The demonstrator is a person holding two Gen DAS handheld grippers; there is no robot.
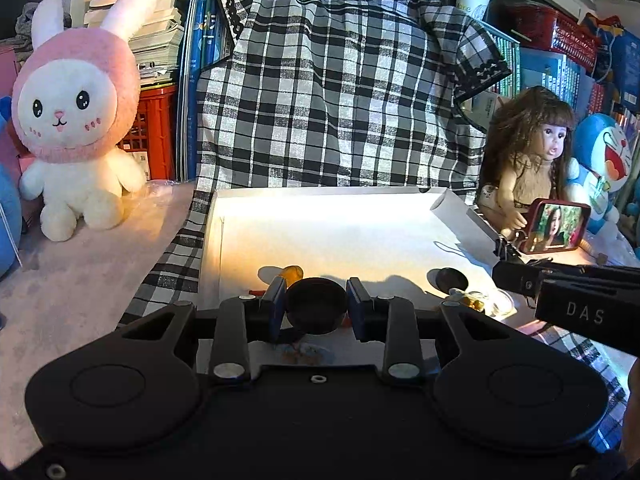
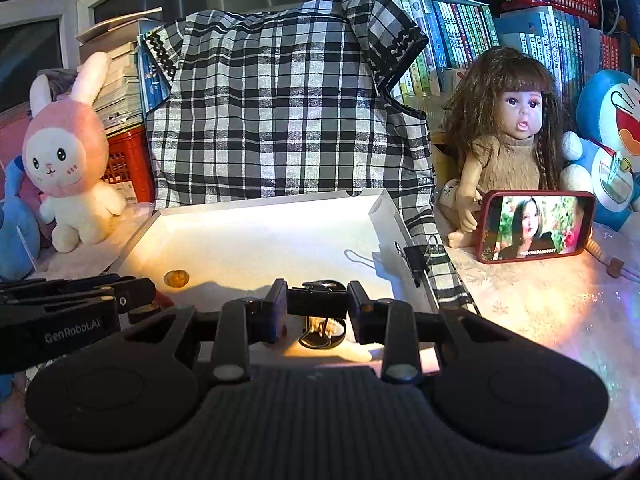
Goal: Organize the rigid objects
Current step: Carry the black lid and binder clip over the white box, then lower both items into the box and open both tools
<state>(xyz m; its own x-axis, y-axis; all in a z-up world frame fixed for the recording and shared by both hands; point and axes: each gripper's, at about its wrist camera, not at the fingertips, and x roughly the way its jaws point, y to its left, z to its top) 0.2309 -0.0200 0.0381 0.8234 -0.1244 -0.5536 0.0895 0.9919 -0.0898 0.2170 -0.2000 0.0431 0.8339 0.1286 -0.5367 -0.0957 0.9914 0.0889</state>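
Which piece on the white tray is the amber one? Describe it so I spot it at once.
Find the white tray in front of the checked cloth. Along its near edge, just beyond the left gripper, lies the amber piece: a small, rounded, translucent orange-yellow lump. Its neighbours there are dark round items, so its glowing colour singles it out.

Black-and-white checked cloth [image 2: 280,112] draping the backdrop; white tray [image 2: 260,216] glowing yellow under warm light; amber bead [image 2: 176,279] lying on it; pink-and-white plush rabbit [image 1: 76,120]; brown-haired doll [image 2: 508,120] wearing beige; red-cased phone [image 2: 536,226]; blue-and-white plush [image 2: 612,140].
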